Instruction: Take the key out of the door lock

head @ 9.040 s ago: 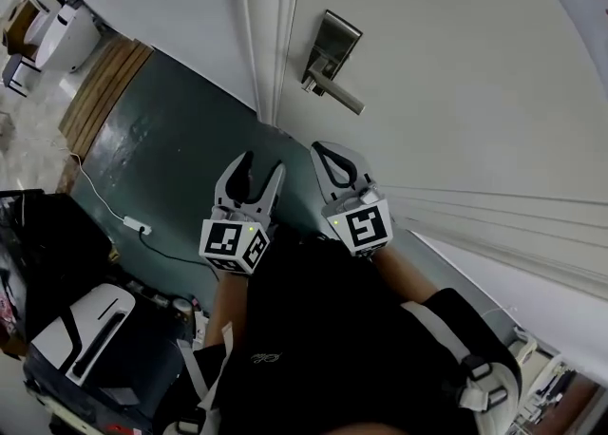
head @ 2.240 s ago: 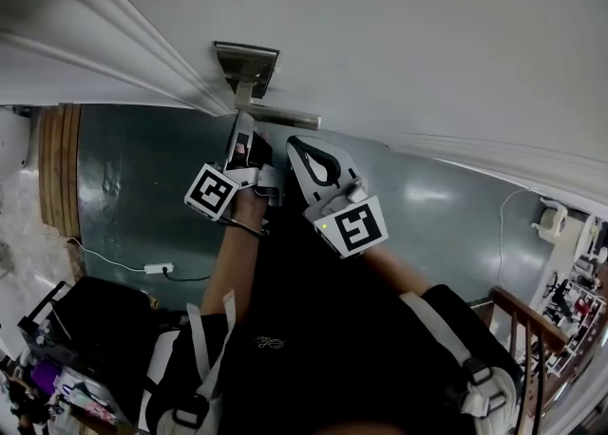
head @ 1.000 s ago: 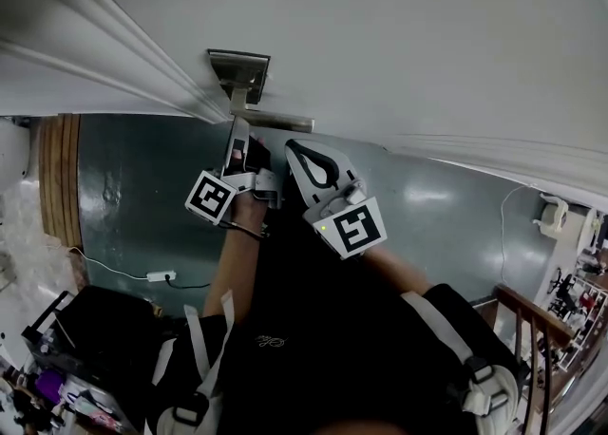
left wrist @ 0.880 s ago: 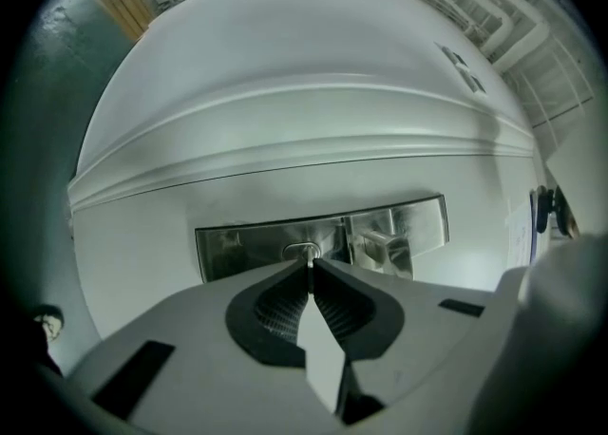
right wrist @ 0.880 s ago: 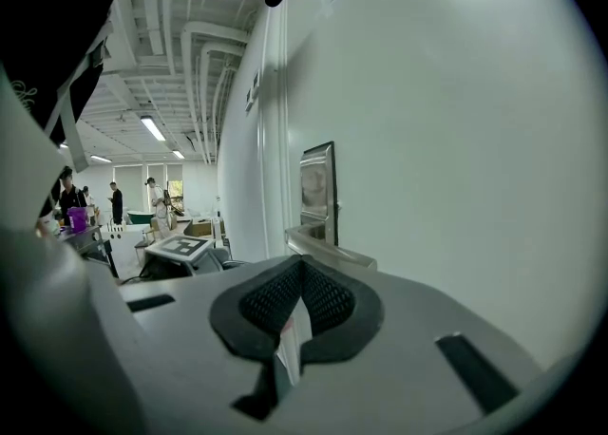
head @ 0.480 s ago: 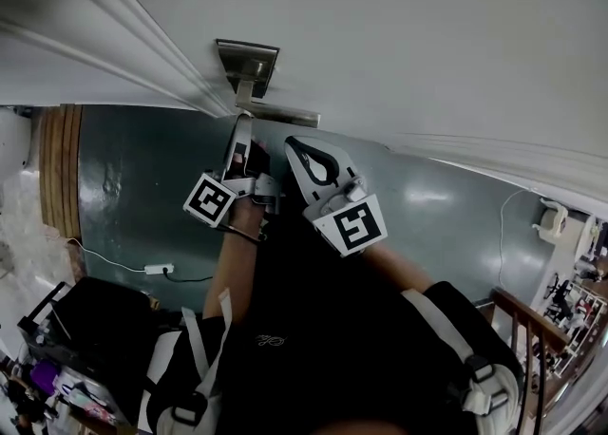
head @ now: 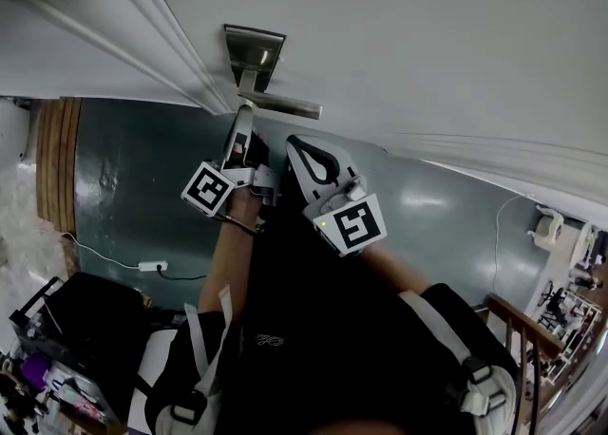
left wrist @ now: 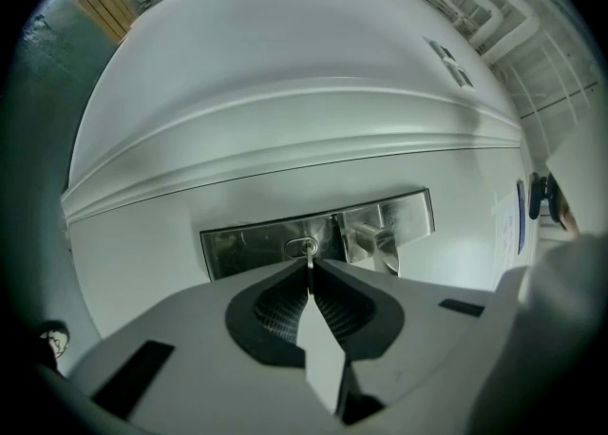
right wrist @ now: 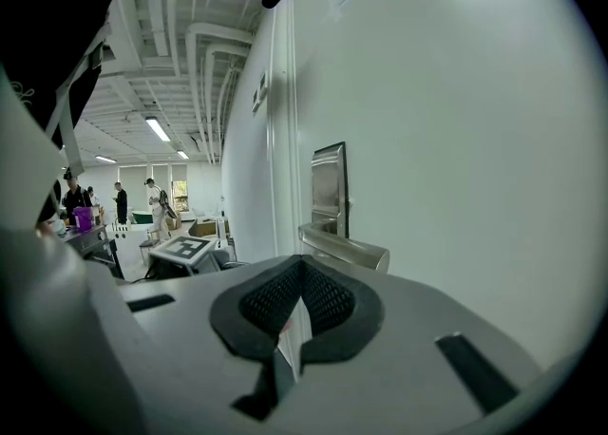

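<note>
Pinching key (left wrist: 309,255) in door lock (left wrist: 255,244), left gripper (left wrist: 310,270) clamped, right gripper (right wrist: 302,270) closed.

Lock plate (head: 255,51): on white door (head: 427,44), lever (head: 280,106) beneath.
Left gripper (head: 244,120): tip just below lock plate, by lever.
Right gripper (head: 296,145): lower right of lock plate.

**Lower centre of your left gripper view:** the thin silver metal key (left wrist: 309,254), seen edge-on, stands out from the oval keyhole (left wrist: 296,247) of the brushed-steel rectangular door lock plate (left wrist: 245,245). Its blade is seated in the lock, and its outer end is pinched between the closed jaws of the left gripper (left wrist: 309,270).

**Upper centre of your head view:** the plate sits on the white door (head: 427,44).
</note>
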Available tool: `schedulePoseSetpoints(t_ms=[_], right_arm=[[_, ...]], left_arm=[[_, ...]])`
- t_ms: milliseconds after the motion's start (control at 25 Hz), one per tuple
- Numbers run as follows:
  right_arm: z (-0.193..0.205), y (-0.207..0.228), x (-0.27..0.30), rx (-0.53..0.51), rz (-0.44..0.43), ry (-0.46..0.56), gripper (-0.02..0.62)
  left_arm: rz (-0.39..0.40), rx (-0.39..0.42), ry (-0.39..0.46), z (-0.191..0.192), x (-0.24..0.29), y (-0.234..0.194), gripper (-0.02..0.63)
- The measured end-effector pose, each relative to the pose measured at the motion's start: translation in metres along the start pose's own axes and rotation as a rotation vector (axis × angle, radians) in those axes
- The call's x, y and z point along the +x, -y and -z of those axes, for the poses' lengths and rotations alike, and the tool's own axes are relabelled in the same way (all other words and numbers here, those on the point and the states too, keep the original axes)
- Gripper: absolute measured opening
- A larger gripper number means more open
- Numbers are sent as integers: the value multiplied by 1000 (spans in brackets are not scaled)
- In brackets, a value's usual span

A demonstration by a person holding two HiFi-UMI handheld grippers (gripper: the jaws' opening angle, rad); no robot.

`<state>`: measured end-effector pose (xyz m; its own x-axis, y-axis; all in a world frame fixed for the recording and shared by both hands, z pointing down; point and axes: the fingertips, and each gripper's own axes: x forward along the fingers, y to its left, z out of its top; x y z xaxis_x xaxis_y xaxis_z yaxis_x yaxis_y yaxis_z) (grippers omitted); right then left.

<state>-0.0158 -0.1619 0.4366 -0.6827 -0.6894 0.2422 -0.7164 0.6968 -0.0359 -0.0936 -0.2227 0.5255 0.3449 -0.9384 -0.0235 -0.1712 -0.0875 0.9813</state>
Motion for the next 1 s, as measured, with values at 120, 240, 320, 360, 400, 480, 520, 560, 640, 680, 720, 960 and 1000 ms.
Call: schedulePoseSetpoints(t_ms=[120,240,320,360,400,480,520,560,640,680,720,960,1000], right_arm=[[1,1,-2,-1,4,-2,9],[1,-2,-6,-7,4,-4,9],[1,-4,-8,-12,3,-6,8],[2,-4,-9,-13,4,-6,8],[3,-4,-9,-14,4,-7,9],[5,-3,-9,-11,6,-9,8],[5,-3,-10,-9,7,-10,8],[5,-3,-12,-7,8,-12,8],[3,-5,-13,-9,6,-12,8],[2,-5,-13,-11,5,-10,9],[2,-6,-12,-12,4,-9,8],[2,-13,-14,-13,-3,-9,9],[1,-15,-15,-13,-5,-9,8]], left_arm=[[-2,-7,-2,0,1,-1,35],[-7,-7,-2,-1,0,-1,35],[-5,-9,-1,0,-1,0,35],[-6,-12,0,0,-1,-1,35],[-9,-15,1,0,-1,-2,35],[-15,-16,2,1,-1,-5,35],[-16,-17,2,1,-2,-4,35],[-16,-18,3,2,-3,-3,35],[-13,-17,4,1,-5,1,35],[-14,-15,3,1,-5,1,35],[-16,-13,1,1,-6,0,35],[-14,1,-4,6,-22,-2,35],[-17,-2,-4,6,-24,0,35]])
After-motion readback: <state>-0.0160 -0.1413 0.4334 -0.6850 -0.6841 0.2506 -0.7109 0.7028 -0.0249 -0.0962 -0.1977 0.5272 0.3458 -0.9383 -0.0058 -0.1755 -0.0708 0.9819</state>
